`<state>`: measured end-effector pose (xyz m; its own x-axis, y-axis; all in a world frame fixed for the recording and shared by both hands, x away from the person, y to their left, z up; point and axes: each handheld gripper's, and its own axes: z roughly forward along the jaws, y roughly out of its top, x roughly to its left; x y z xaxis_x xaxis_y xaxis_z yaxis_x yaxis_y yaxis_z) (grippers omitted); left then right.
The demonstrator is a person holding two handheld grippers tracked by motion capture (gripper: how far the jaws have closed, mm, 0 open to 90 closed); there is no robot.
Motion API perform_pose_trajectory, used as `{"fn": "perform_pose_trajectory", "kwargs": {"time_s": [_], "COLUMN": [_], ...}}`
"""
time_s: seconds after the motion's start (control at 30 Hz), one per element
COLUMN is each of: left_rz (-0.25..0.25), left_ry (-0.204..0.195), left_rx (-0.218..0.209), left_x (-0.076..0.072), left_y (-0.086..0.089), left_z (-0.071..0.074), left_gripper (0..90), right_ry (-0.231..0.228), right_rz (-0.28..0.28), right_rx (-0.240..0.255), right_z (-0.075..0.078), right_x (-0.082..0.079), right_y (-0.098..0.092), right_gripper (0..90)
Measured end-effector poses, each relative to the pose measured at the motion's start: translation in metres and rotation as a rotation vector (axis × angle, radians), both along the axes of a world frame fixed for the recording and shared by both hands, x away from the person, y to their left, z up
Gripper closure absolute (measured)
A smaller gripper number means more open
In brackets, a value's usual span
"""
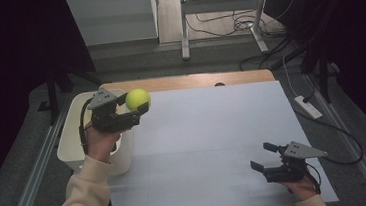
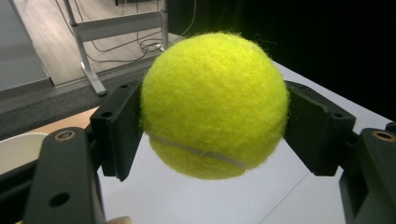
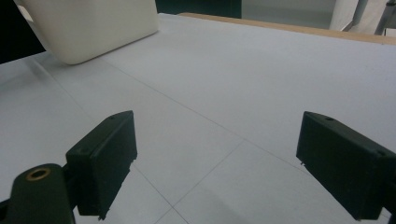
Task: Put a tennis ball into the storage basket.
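Tennis ball [image 1: 137, 99] sits clamped between the two black fingers [image 2: 119, 128] of the left gripper [image 1: 134, 110], held up in the air near the far left corner of the white surface [image 1: 210, 146]. In the left gripper view the pads press on opposite sides of the ball, at about its widest part, with the white seam curving below the grip line; the felt bulges well above and below them, so the hold looks firm but covers little of the ball.

What the coming move seems to turn on is the white bin [image 1: 76, 142]: it stands at the left edge of the surface, just beside and below the left hand, toward the person from the ball. The ball hangs just past the bin's far right rim, not over its opening, so a release would likely call for a short carry back and left first.

Right gripper [image 1: 266, 162] rests low at the near right corner, well apart from both ball and bin, its fingers [image 3: 105, 161] spread wide with nothing between them.
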<state>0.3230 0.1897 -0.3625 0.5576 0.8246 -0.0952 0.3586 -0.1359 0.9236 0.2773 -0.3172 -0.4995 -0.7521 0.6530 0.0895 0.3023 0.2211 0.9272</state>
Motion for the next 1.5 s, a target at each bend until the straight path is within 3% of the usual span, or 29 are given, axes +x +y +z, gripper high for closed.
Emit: {"fn": "perform_pose_trajectory", "kwargs": {"time_s": [0.73, 1.5], "left_rz": [0.112, 0.225], "left_ry": [0.037, 0.089], "left_rx": [0.006, 0.038], "left_x": [0.003, 0.005], "left_y": [0.033, 0.065], "left_z": [-0.006, -0.015], "left_gripper": [26.9, 26.9], "right_ry": [0.0, 0.005], "right_rz": [0.0, -0.002], "right_rx": [0.001, -0.003], "right_z": [0.0, -0.001], "right_x": [0.0, 0.0], "right_y": [0.001, 0.002], "right_gripper": [12.1, 12.1]}}
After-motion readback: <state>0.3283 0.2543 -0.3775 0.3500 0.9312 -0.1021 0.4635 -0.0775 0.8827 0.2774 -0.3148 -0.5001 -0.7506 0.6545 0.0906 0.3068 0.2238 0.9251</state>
